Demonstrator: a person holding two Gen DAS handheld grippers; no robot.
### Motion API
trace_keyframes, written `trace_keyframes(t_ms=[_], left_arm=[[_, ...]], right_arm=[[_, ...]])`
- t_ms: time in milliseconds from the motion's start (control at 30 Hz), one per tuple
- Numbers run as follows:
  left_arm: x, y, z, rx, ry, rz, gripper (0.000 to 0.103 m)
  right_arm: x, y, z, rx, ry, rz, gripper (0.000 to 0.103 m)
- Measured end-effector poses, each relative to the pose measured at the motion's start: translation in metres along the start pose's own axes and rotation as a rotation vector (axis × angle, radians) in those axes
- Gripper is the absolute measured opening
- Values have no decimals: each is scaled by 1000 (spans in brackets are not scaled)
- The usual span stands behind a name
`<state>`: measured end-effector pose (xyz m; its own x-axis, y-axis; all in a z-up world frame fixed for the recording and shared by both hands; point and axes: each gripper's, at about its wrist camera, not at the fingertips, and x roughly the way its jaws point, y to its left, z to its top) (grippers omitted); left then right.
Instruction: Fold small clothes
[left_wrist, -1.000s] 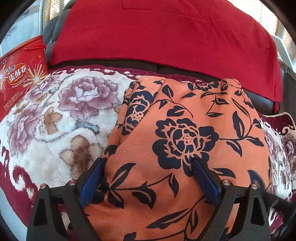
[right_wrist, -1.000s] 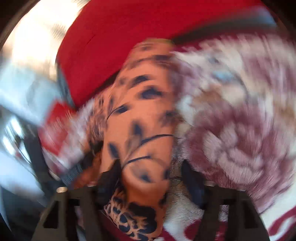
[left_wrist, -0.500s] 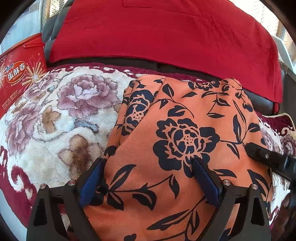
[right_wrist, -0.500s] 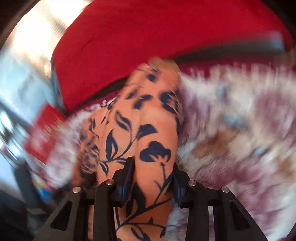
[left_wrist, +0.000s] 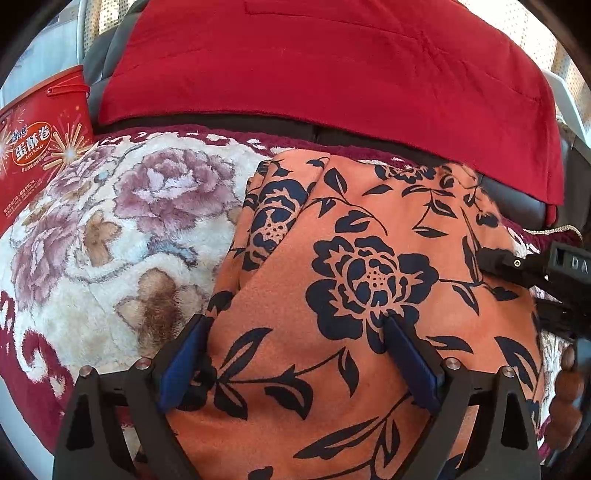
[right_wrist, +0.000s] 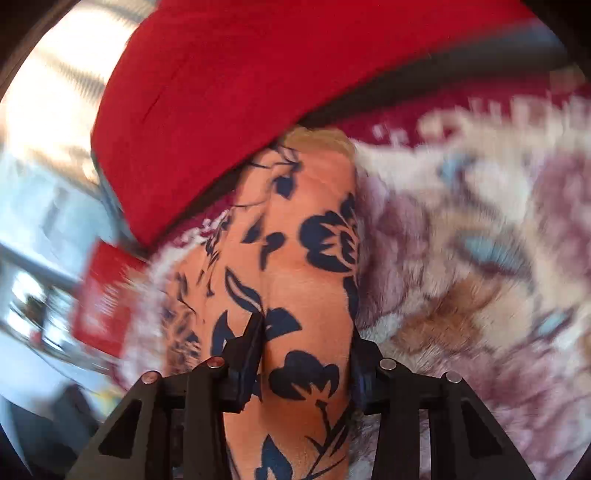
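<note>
Right up close, right gripper (right_wrist: 306, 354) pinches a bunched fold of the orange floral garment (left_wrist: 354, 280), jaws having just closed on it. Left gripper (left_wrist: 295, 354) stands wide, pads pressed onto flat cloth, gripping nothing. Garment lies on floral plush blanket (left_wrist: 110, 229); beyond, red cushion (left_wrist: 325, 74), red snack box (left_wrist: 33, 147) at left.

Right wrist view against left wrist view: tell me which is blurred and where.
Right wrist view: the floral blanket and red box smear with motion blur, while the orange garment between the jaws stays fairly sharp. Left wrist view: sharp throughout, with fisheye bending at the edges and bright, even light.
</note>
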<state>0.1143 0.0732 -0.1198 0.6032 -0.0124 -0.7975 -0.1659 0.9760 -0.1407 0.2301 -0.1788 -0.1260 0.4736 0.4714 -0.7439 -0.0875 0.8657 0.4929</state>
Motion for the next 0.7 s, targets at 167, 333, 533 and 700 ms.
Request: trace_keyframes(t_ms=[167,333,533,700], left_arm=[[1,1,1,-11,6,-5,96],[0,0,0,-10,2,-8,96],[-1,1,0,-11,2,-9,96],[-2,1,-1,-12,-4,-9,96]], right_arm=[[0,32,-12,-164,-24,-147,45],[1,-12,-26,139,26,28,79],[-9,19,-57,-58,10,-28,53],[-10,36,-61,-120,11,-86,53]])
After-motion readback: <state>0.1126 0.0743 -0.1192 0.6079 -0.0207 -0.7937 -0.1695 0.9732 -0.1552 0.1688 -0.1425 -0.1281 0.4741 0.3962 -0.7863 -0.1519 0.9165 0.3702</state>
